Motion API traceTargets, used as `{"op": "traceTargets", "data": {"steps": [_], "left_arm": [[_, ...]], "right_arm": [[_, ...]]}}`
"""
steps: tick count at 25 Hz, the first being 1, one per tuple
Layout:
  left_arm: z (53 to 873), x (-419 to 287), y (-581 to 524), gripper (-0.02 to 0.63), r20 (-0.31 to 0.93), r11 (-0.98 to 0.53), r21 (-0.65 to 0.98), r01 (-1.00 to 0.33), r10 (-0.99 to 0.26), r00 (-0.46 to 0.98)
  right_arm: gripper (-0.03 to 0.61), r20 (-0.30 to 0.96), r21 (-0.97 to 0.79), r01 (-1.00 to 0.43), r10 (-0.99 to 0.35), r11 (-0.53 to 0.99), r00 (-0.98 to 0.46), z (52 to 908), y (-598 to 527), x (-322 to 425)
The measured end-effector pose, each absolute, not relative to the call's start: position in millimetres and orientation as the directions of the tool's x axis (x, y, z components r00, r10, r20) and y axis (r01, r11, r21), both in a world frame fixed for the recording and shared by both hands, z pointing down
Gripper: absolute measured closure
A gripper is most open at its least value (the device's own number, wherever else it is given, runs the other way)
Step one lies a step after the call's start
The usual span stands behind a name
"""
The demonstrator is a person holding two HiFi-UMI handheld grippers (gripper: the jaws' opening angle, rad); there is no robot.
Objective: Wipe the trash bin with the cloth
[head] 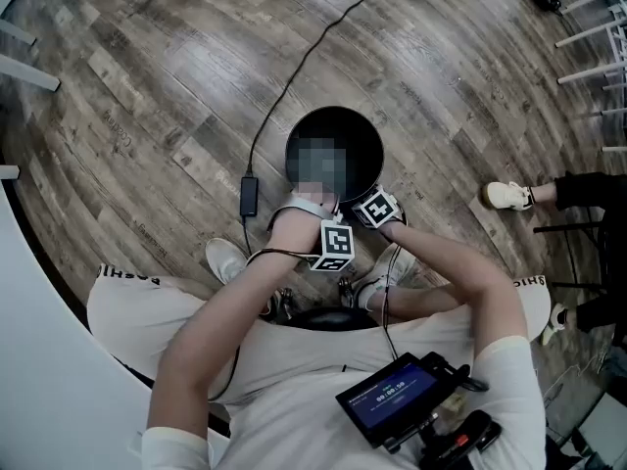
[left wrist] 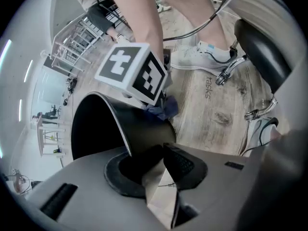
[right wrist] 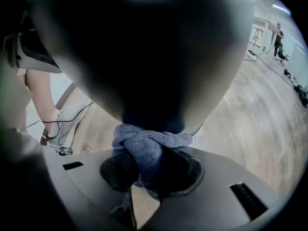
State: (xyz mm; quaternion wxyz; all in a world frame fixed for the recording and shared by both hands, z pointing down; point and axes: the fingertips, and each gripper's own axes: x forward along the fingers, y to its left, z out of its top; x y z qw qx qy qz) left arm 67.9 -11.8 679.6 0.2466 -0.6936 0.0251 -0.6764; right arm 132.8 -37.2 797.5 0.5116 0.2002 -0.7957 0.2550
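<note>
The round black trash bin [head: 364, 137], smooth-walled and open-topped, is standing on the floor at the centre of the head view. The left tongs [left wrist: 161, 160] are clamping its thin rim. A soft blue terry cloth [right wrist: 149, 146] is sitting bunched in the right tongs [right wrist: 147, 172], which are gripping it and pressing it against the bin's curved outer wall. Grey-brown wooden floor planks [head: 147, 86] are running underneath, and a black cable [head: 294, 76] is trailing to the upper right.
</note>
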Motion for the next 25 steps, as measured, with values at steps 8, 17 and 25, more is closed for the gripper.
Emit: {"op": "traceTargets", "data": {"steps": [8, 17, 25], "left_arm": [[679.7, 74.7, -13.5, 0.492, 0.927, -0.887, -0.375, 0.272, -0.363, 0.094], [681.3, 77.3, -9.0, 0.473, 0.932, -0.895, -0.362, 0.262, -0.341, 0.124], [671.8, 57.9, -14.4, 0.442, 0.937, -0.908, -0.348, 0.234, -0.329, 0.115]], "right_arm": [[0.479, 0.915, -0.171, -0.598, -0.099, 0.783, -0.392, 852.7, -37.8, 132.8], [0.479, 0.932, -0.238, -0.617, -0.002, 0.750, -0.363, 838.3, -25.4, 139.9], [0.479, 0.902, -0.286, -0.542, 0.030, 0.790, -0.432, 747.8, -0.9, 151.0]]}}
